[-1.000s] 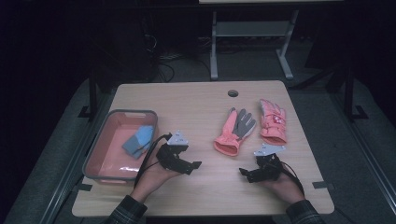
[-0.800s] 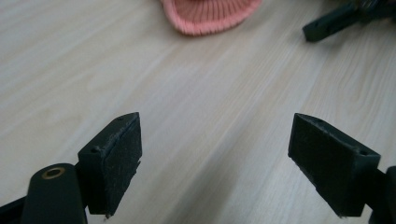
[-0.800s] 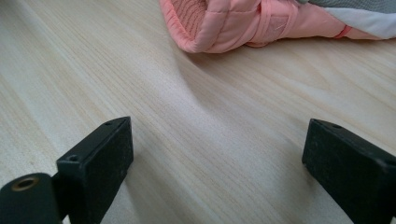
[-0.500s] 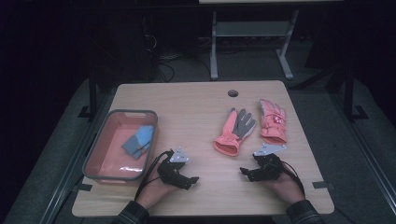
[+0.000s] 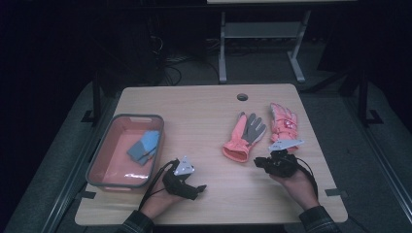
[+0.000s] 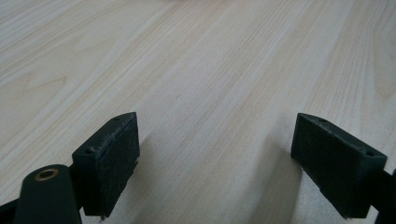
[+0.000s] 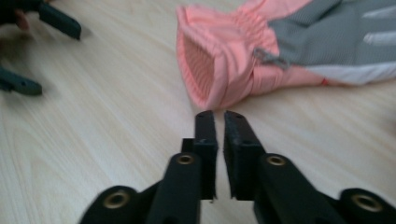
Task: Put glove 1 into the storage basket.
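Resting low near the worktop's (image 5: 209, 104) front edge, the left tool (image 5: 193, 187) sits at about seven o'clock in the high view, its jaws spread wide with nothing but bare wood grain between them in the left gripper view. The right tool (image 5: 259, 162) is at about five o'clock, held in the person's right hand (image 5: 299, 184); its jaws have just been closing and now stand pressed almost together, with nothing between them in the right gripper view. Just beyond their tips lies the grey-palmed pink glove (image 7: 261, 56), cuff opening turned toward the tool, near but apart from it. In the high view that glove (image 5: 245, 136) lies flat at about three o'clock from the worktop's middle, fingers pointing to twelve o'clock. A second pink glove (image 5: 284, 121) lies just beside it toward three o'clock, its cuff end hidden under the right tool's grey plate. At nine o'clock sits a pink tray (image 5: 104, 155) holding a blue cloth item (image 5: 145, 146).
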`<state>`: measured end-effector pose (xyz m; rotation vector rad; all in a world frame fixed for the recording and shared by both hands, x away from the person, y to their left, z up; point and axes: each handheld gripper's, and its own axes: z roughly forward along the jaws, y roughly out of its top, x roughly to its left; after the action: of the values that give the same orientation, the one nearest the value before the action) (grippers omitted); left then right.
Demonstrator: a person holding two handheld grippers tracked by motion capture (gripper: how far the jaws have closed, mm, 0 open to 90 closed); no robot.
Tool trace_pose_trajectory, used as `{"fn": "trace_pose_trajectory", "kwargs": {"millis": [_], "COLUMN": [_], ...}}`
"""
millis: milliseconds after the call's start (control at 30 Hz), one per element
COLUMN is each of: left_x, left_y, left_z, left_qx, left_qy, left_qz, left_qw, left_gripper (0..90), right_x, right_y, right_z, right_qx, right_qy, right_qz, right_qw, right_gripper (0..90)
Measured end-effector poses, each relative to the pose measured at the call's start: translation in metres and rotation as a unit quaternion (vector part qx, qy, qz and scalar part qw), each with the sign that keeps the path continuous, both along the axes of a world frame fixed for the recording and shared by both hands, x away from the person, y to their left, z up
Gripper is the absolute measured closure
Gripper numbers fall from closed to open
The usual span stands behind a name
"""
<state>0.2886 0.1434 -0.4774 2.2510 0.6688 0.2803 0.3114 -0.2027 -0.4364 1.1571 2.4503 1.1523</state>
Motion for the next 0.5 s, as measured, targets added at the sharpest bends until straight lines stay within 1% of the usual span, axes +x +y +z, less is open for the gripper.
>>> {"fn": "trace_pose_trajectory", "kwargs": {"millis": [33, 133, 167, 267, 300, 333, 367, 433, 467, 500], "left_x": [0.0, 0.0, 0.0, 0.002, 0.002, 0.003, 0.003, 0.002, 0.002, 0.002], "left_y": [0.0, 0.0, 0.0, 0.001, 0.0, 0.0, 0.0, 0.0, 0.0, 0.0], "left_z": [0.0, 0.0, 0.0, 0.0, 0.0, 0.0, 0.0, 0.0, 0.0, 0.0], "left_qx": [0.0, 0.001, 0.001, 0.001, 0.001, 0.001, 0.001, 0.0, 0.0, 0.0], "left_qy": [0.0, -0.002, -0.002, -0.001, -0.001, -0.001, -0.001, 0.001, 0.0, 0.0], "left_qz": [0.001, -0.003, -0.003, -0.006, -0.005, -0.005, -0.005, -0.004, -0.004, -0.004], "left_qw": [1.0, 1.0, 1.0, 1.0, 1.0, 1.0, 1.0, 1.0, 1.0, 1.0], "left_gripper": [14.6, 14.6, 14.7, 14.7, 14.7, 14.6, 14.6, 14.6, 14.6, 14.6], "right_x": [0.004, 0.011, 0.011, 0.021, 0.027, 0.03, 0.03, 0.038, 0.038, 0.042], "right_y": [0.002, 0.004, 0.004, 0.005, 0.005, 0.006, 0.006, 0.009, 0.009, 0.012], "right_z": [0.003, 0.009, 0.009, 0.015, 0.016, 0.016, 0.016, 0.015, 0.015, 0.015], "right_qx": [0.007, -0.001, -0.001, 0.004, 0.012, 0.013, 0.013, 0.005, 0.005, 0.008], "right_qy": [-0.003, -0.007, -0.007, -0.014, -0.013, -0.012, -0.012, -0.015, -0.015, -0.019], "right_qz": [-0.001, -0.002, -0.002, 0.001, 0.003, 0.003, 0.003, 0.007, 0.007, 0.006], "right_qw": [1.0, 1.0, 1.0, 0.9999, 0.9998, 0.9998, 0.9998, 0.9999, 0.9999, 0.9998], "right_gripper": [89.9, 90.0, 90.0, 90.0, 90.0, 89.9, 89.9, 90.0, 90.0, 90.0]}}
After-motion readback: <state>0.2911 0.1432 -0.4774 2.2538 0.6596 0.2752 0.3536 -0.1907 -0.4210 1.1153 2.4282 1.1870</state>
